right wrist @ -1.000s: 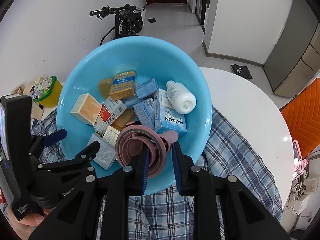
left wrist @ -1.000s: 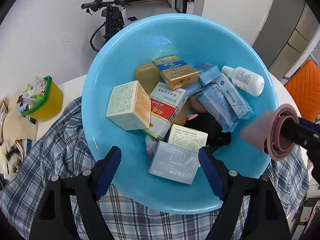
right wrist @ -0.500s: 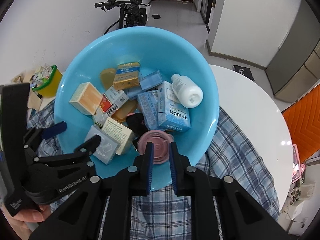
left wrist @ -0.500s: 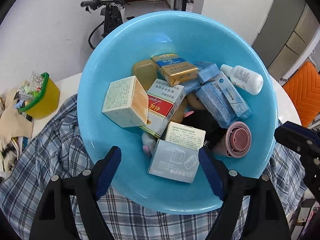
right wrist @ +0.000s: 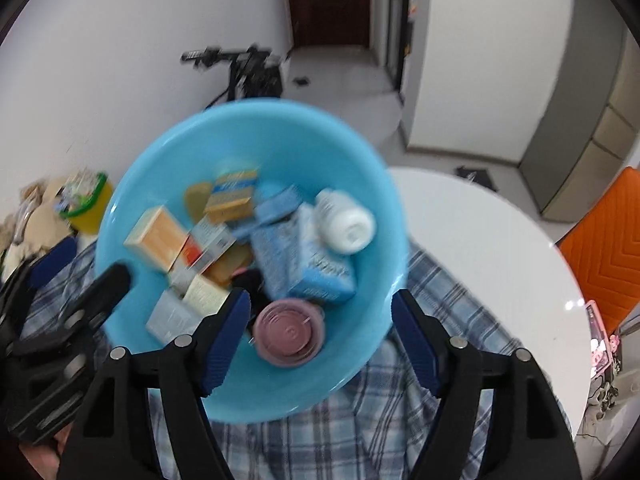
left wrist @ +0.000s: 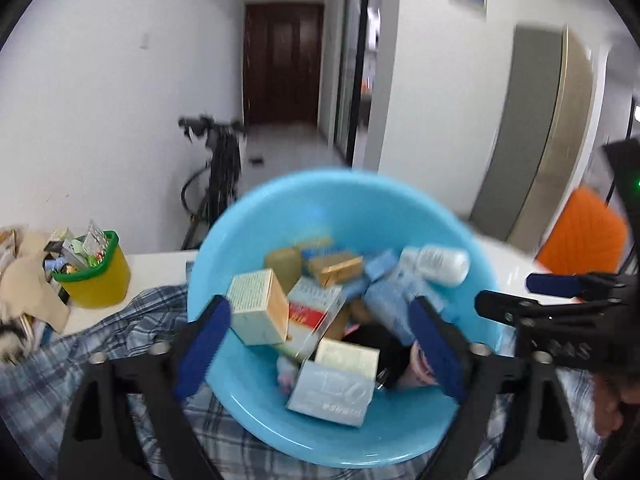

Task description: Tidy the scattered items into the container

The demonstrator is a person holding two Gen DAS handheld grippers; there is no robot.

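Observation:
A light blue basin [left wrist: 400, 436] [right wrist: 352, 148] sits on a checked cloth and holds several small boxes, a white bottle [right wrist: 346, 222] [left wrist: 438, 264] and a pink folding cup [right wrist: 289, 333]. The cup lies at the basin's near side, mostly hidden behind my finger in the left wrist view. My left gripper [left wrist: 320, 352] is open and empty, hovering over the basin's near edge. My right gripper [right wrist: 320, 344] is open and empty just above the cup; it also shows at the right of the left wrist view [left wrist: 560, 304].
A yellow tub with a green rim [left wrist: 94, 272] [right wrist: 86, 204], full of packets, stands left of the basin. The checked cloth [right wrist: 400, 420] covers a white round table [right wrist: 500, 248]. An orange chair [left wrist: 580, 232] is at the right, a bicycle [left wrist: 218, 160] by the far wall.
My right gripper opened and let go of the pink cup, which now lies in the basin. Both grippers pulled back and tilted up, showing more of the room.

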